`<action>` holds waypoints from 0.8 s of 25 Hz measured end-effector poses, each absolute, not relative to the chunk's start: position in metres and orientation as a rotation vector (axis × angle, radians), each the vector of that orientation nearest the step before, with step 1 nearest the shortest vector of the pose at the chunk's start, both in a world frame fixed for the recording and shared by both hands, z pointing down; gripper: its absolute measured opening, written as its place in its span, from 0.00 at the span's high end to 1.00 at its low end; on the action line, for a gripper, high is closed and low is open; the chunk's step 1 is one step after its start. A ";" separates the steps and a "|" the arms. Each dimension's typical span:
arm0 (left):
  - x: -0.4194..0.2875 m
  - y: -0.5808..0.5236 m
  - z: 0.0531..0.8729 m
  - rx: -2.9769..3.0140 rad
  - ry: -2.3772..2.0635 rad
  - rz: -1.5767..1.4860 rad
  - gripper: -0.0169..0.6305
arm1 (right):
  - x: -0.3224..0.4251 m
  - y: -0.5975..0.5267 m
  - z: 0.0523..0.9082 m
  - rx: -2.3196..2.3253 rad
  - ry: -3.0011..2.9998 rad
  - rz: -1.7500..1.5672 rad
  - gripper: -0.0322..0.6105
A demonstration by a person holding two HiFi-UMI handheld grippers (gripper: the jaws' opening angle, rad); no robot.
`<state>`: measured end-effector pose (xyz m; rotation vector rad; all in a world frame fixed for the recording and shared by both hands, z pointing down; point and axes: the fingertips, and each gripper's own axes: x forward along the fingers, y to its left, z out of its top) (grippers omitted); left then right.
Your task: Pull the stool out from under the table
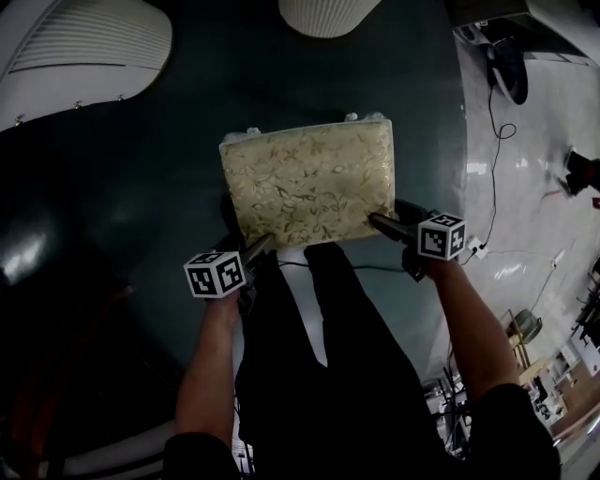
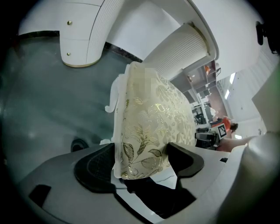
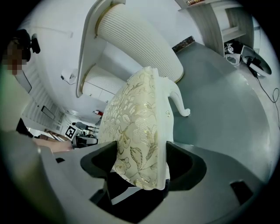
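Two grippers and one stool fill the head view. The stool, a padded seat in gold-leaf fabric, stands on the dark floor just in front of the person. It sits short of the one fluted white pedestal at the top edge, with nothing overhead that I can see. The left gripper bites the near left corner and the right gripper the near right corner. Each carries one marker cube, two in all. Two small white feet peep out at the far corners.

In the left gripper view, the left gripper has both pads clamped across the cushion edge of the stool. One curled white leg shows behind.

In the right gripper view, the right gripper is likewise closed on the padded rim of the stool, beside one leg.

Done well, I judge, the pull comes evenly from both sides, straight toward the body and low. That way the seat does not twist, and the soft padding does not slide out from between the pads.
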<state>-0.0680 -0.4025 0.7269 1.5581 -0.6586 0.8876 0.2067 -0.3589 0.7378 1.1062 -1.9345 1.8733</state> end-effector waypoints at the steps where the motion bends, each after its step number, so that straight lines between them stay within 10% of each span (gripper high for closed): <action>1: -0.068 -0.403 0.728 1.560 -0.654 0.893 0.40 | 0.206 -0.357 0.738 1.112 -1.928 1.881 0.49; 20: -0.070 -0.401 0.730 1.564 -0.651 0.866 0.40 | 0.206 -0.357 0.741 1.110 -1.921 1.882 0.49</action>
